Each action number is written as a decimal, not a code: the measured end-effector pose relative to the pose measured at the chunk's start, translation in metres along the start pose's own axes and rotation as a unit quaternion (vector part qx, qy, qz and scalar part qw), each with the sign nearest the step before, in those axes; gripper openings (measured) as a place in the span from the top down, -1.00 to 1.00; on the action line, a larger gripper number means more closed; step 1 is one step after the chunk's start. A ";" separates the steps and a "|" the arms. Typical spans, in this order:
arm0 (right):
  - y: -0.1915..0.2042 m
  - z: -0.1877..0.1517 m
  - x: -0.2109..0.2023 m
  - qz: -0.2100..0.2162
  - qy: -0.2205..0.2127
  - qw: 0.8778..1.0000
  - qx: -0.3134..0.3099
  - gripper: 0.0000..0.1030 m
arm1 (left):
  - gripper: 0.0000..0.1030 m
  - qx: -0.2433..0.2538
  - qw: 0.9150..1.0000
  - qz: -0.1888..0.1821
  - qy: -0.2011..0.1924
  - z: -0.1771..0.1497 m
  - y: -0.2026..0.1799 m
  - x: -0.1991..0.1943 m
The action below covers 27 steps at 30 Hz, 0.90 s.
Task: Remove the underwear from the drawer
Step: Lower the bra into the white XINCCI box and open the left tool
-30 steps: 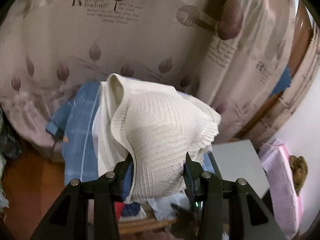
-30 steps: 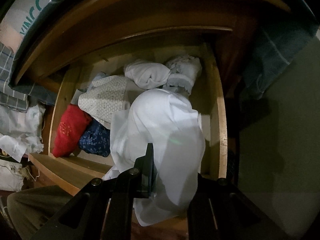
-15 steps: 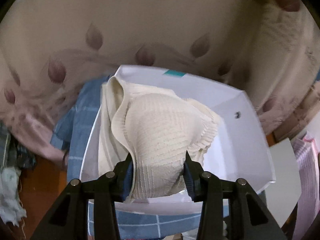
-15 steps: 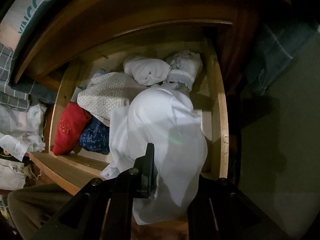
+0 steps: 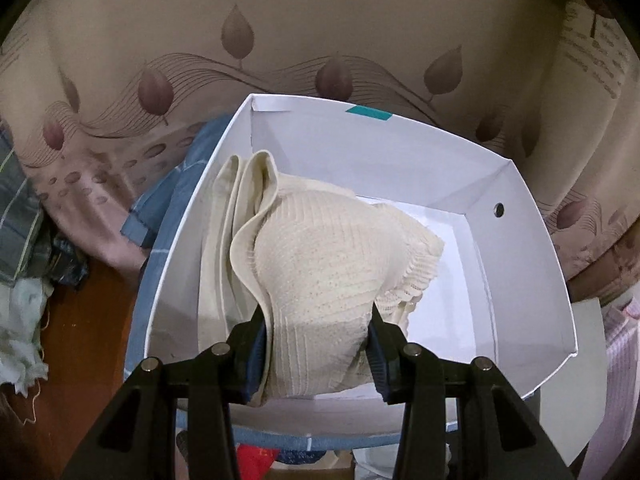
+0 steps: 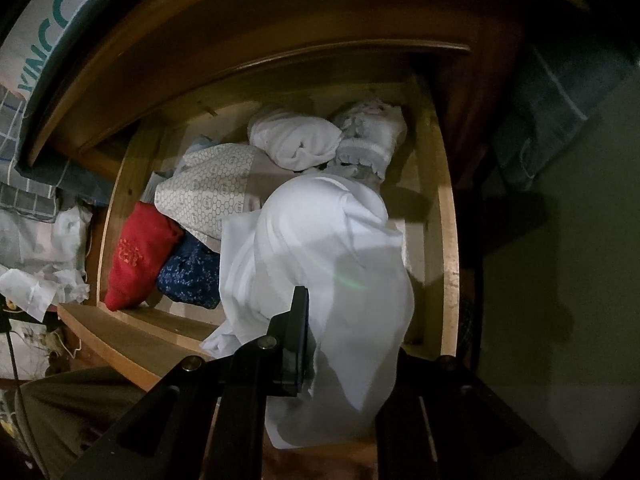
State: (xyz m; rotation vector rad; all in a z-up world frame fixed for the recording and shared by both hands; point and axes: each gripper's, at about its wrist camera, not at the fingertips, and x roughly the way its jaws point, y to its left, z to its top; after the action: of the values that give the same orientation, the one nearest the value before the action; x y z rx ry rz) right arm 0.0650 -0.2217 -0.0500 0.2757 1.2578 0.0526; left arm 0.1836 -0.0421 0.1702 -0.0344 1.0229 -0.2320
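My left gripper [image 5: 316,344] is shut on a cream ribbed underwear piece [image 5: 320,264], which hangs inside a white cardboard box [image 5: 520,272]. In the right wrist view my right gripper [image 6: 344,344] is shut on a white garment [image 6: 320,248] that drapes over the front of the open wooden drawer [image 6: 446,240]. Its right finger is hidden by the cloth. Inside the drawer lie a red folded piece [image 6: 138,256], a dark blue patterned piece [image 6: 192,276], a honeycomb-print piece [image 6: 212,196], a white roll [image 6: 296,140] and a frilled pale piece [image 6: 368,136].
The box rests on blue checked cloth [image 5: 168,216] beside a leaf-print bedsheet [image 5: 320,32]. Wooden floor [image 5: 80,336] and crumpled clothes [image 5: 20,320] lie at the left. A pink striped cloth [image 5: 620,360] is at the right. A wooden top overhangs the drawer [image 6: 280,28].
My left gripper has come down with the cream piece from above the bed clutter into the white box. The right gripper and its white garment have stayed where they were.
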 end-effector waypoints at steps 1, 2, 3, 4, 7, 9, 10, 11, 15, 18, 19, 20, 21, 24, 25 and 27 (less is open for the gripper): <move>0.000 0.000 0.000 0.000 0.000 1.000 0.000 0.78 | 0.16 -0.002 1.000 -0.001 0.000 0.001 0.000 0.000; 0.000 0.000 0.000 0.002 0.000 1.000 0.001 0.78 | 0.16 -0.005 1.000 -0.004 0.000 0.001 0.002 0.001; 0.000 0.000 0.000 0.003 -0.001 1.000 0.002 0.78 | 0.16 -0.003 1.000 -0.005 0.001 0.002 0.000 0.001; 0.000 0.000 0.000 0.003 -0.002 1.000 0.002 0.78 | 0.15 -0.004 1.000 -0.005 0.001 0.003 0.001 0.001; -0.003 0.001 -0.001 0.011 -0.005 1.000 0.008 0.78 | 0.07 0.001 1.000 -0.002 0.004 0.004 -0.001 0.003; -0.003 0.001 -0.003 0.019 -0.009 1.000 0.009 0.78 | 0.04 0.015 1.000 0.005 0.000 0.005 -0.005 0.004; -0.003 0.002 -0.005 0.025 -0.013 1.000 0.012 0.78 | -0.02 0.020 1.000 0.006 -0.005 0.005 -0.006 0.003; -0.003 0.002 -0.007 0.029 -0.016 0.999 0.013 0.79 | -0.08 0.030 0.999 0.005 -0.010 0.005 -0.009 0.002; -0.008 0.004 -0.010 0.044 -0.023 0.998 0.028 0.80 | -0.25 0.064 0.997 0.016 -0.050 0.000 -0.017 -0.012; -0.010 0.006 -0.014 0.049 -0.032 0.998 0.035 0.80 | -0.25 0.084 0.992 0.023 -0.090 -0.005 -0.020 -0.031; -0.011 0.006 -0.016 0.050 -0.036 0.997 0.037 0.81 | -0.25 0.088 0.991 0.023 -0.101 -0.007 -0.020 -0.039; -0.011 0.006 -0.016 0.050 -0.038 0.997 0.038 0.81 | -0.25 0.091 0.989 0.023 -0.111 -0.009 -0.019 -0.046; -0.012 0.007 -0.017 0.051 -0.040 0.997 0.042 0.81 | -0.26 0.093 0.988 0.022 -0.118 -0.011 -0.018 -0.054; -0.017 0.007 -0.016 0.069 -0.038 0.995 0.064 0.81 | -0.27 0.086 0.988 0.020 -0.127 -0.019 -0.010 -0.073; -0.019 0.008 -0.017 0.070 -0.039 0.994 0.067 0.81 | -0.27 0.082 0.988 0.018 -0.127 -0.021 -0.008 -0.078; -0.020 0.008 -0.019 0.075 -0.043 0.994 0.071 0.81 | -0.27 0.070 0.989 0.010 -0.128 -0.031 0.001 -0.091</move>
State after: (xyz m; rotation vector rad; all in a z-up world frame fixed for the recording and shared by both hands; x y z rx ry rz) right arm 0.0646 -0.2463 -0.0350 0.4905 1.1557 0.0798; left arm 0.1121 -0.0194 0.2299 0.0725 0.7501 -0.2733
